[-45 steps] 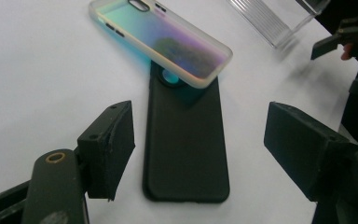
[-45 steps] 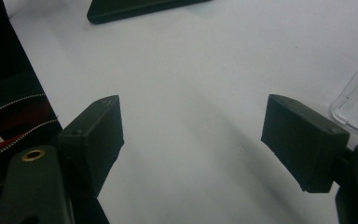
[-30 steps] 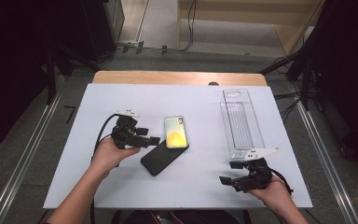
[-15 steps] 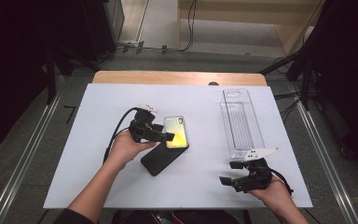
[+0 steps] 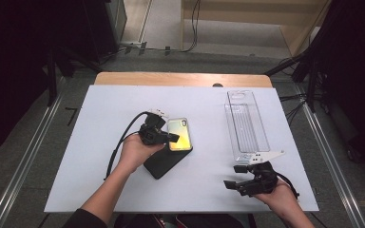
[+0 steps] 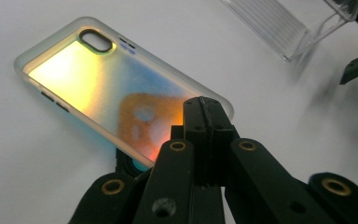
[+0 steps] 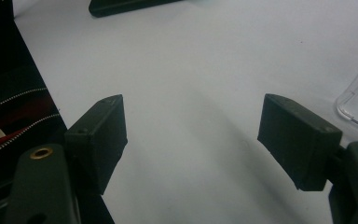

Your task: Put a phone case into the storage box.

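From above, the left gripper (image 5: 171, 138) sits over the iridescent phone case (image 5: 179, 134), which lies partly on a black phone (image 5: 164, 161) mid-table. In the left gripper view its jaws have just closed together, with nothing between them, above the case. In the right gripper view the right gripper (image 7: 191, 140) stands open over the bare white table (image 7: 205, 60).

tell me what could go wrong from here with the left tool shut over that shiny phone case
1. The left tool is shut with nothing between its jaws, tips over the iridescent case; pressing down could skid the case across the smooth white table.
2. The case lies partly on the black phone, so a push might tip it or shift both.
3. The right tool sits open, far away, unable to steady anything.
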A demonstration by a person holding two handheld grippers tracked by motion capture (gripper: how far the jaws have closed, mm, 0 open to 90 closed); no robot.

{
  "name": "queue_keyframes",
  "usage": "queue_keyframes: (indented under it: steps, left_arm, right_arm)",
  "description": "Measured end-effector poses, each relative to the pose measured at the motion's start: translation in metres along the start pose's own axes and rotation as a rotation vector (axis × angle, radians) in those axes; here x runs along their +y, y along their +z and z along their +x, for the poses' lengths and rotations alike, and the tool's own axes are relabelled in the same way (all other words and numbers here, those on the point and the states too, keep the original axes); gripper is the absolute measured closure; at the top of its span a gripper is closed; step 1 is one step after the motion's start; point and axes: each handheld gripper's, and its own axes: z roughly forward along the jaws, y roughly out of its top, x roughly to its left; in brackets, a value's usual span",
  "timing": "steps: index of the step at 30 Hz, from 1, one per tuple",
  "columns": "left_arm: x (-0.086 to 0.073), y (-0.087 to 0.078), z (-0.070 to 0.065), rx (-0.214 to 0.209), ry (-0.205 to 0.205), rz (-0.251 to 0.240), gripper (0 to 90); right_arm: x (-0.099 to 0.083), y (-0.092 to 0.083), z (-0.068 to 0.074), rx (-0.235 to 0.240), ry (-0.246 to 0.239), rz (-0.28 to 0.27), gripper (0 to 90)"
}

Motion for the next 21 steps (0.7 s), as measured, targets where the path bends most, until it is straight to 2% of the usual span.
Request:
queue_keyframes:
  steps: [5,11,15,21]
  left_arm:
    - [-0.007,0.009,0.003,0.016,-0.005,0.027,90.0]
    - [-0.01,0.015,0.005,0.047,0.007,0.053,90.0]
    - [-0.011,0.016,0.006,0.066,0.014,0.083,90.0]
    - [-0.012,0.014,0.011,0.098,0.014,0.091,90.0]
  right_arm:
    - [0.0,0.0,0.0,-0.003,0.001,-0.003,21.7]
    - [0.0,0.0,0.0,-0.003,-0.001,-0.003,21.7]
    - [0.0,-0.001,0.0,-0.003,-0.003,-0.005,21.7]
    - [0.0,-0.001,0.0,-0.003,-0.001,-0.01,21.7]
